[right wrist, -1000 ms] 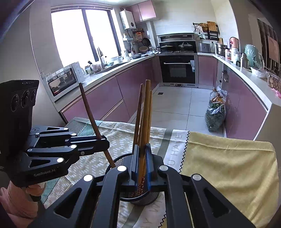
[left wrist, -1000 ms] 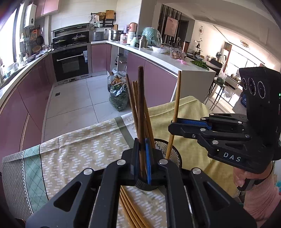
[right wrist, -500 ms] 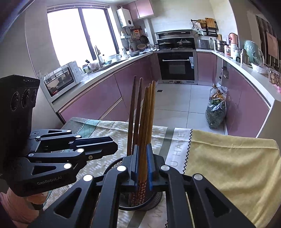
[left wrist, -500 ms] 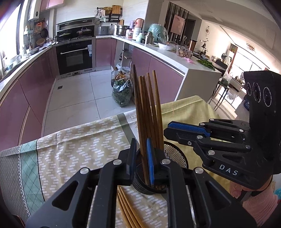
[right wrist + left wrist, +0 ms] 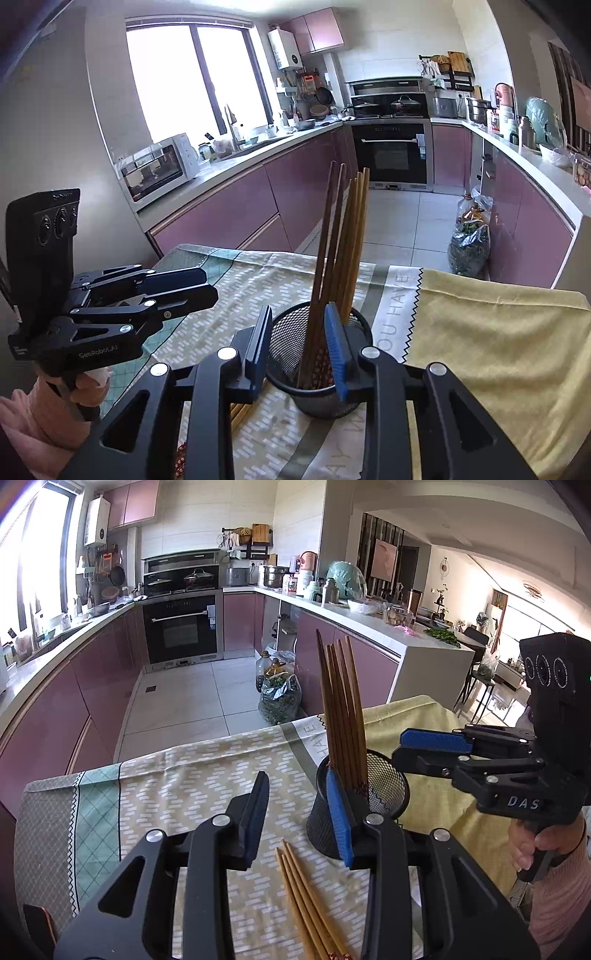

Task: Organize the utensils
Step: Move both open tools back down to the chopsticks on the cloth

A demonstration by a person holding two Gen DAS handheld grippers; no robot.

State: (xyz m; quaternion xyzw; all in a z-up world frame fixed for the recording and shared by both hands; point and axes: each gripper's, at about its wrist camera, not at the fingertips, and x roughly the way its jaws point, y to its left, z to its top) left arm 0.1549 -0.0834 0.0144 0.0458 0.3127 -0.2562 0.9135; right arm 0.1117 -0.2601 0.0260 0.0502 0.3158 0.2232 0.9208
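Patterned tablecloth [image 5: 207, 775]; black oven [image 5: 391, 153]; white microwave [image 5: 155, 171].

Chopsticks [image 5: 341, 716] in holder [image 5: 384, 794] on tablecloth [image 5: 207, 775]

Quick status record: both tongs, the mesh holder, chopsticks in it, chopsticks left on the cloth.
left tongs: jaws opening, nothing gripped
right tongs: jaws opening; standing chopsticks between the pads, not pressed
mesh holder: upright on the tablecloth
chopsticks in holder: a bundle, standing, leaning slightly
chopsticks on cloth: a few lying flat, in front of the holder, near the left tongs
done: not yet, loose chopsticks remain
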